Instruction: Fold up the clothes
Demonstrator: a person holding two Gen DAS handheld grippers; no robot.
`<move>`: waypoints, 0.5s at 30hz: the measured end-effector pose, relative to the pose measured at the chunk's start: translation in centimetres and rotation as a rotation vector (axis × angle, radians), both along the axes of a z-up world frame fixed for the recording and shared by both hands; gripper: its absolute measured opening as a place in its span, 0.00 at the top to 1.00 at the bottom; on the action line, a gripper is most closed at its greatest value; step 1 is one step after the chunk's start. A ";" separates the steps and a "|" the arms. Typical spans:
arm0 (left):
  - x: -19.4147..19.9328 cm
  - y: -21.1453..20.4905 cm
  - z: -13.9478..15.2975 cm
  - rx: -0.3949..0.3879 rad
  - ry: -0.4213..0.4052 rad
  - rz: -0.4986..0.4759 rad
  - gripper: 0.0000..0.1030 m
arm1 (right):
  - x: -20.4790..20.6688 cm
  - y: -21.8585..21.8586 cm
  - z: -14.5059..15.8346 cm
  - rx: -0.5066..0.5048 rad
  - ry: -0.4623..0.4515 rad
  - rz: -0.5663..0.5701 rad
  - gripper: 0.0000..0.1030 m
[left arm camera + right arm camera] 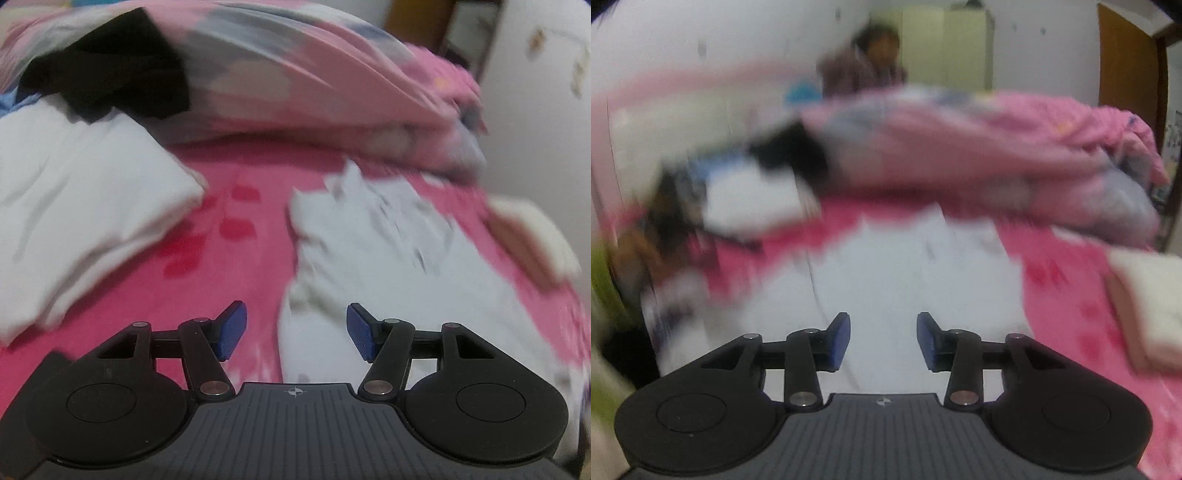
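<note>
1. Left gripper [295, 330]: foreground of the left wrist view; its blue-padded fingers [232, 330] stand wide apart with nothing between them, hovering over the bed.
2. Right gripper [882, 341]: foreground of the right wrist view; its fingers [838, 341] are parted at a moderate gap and grip nothing, with white cloth showing below the gap.
3. White garment [388, 258]: the task's item, lying rumpled on the pink bedsheet [236, 258] just ahead of both grippers; in the left wrist view it lies right of centre, in the right wrist view [905, 266] it fills the centre. Blur hides its fold lines.
4. Folded white cloth [81, 218]: lies on the sheet to the left of the garment, apart from it.
5. Tan-and-white folded item [1145, 306]: lies at the right side of the sheet.
6. Black garment [110, 77]: lies beyond the folded white cloth, against the bedding.
7. Pink patterned quilt [314, 85]: heaped across the far side of the bed.
8. Person [868, 62]: blurred, behind the quilt, before a pale wall.
</note>
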State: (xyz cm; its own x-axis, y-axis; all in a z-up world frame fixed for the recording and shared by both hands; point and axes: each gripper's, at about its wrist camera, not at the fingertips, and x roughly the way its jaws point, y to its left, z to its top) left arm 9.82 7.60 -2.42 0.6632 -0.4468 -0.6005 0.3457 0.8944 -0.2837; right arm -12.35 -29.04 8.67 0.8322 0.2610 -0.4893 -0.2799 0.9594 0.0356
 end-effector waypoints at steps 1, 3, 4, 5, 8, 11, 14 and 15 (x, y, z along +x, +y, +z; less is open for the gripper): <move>1.1 -0.4 -0.5 0.002 -0.002 0.008 0.45 | 2.0 0.3 0.9 0.048 -0.017 0.006 0.58; 2.9 -1.5 -1.9 0.018 -0.007 0.014 0.51 | 7.6 1.9 1.9 0.154 0.024 0.010 0.58; 3.7 -2.0 -2.6 0.029 -0.008 0.018 0.57 | 10.9 3.0 1.9 0.205 0.072 0.015 0.58; 4.5 -2.4 -3.5 0.034 0.008 0.022 0.60 | 14.0 4.0 1.6 0.241 0.121 0.020 0.58; 5.5 -2.2 -5.0 -0.019 0.035 0.007 0.66 | 23.1 7.2 -0.2 0.207 0.219 0.009 0.58; 5.2 -2.1 -5.7 -0.008 0.001 -0.035 0.71 | 31.3 10.3 -2.8 0.124 0.278 0.015 0.58; 4.6 -2.3 -6.4 0.024 -0.038 -0.074 0.76 | 36.8 12.9 -5.7 0.040 0.327 0.010 0.58; 4.5 -2.1 -6.6 0.018 -0.043 -0.079 0.77 | 38.3 13.7 -6.7 0.010 0.347 0.003 0.58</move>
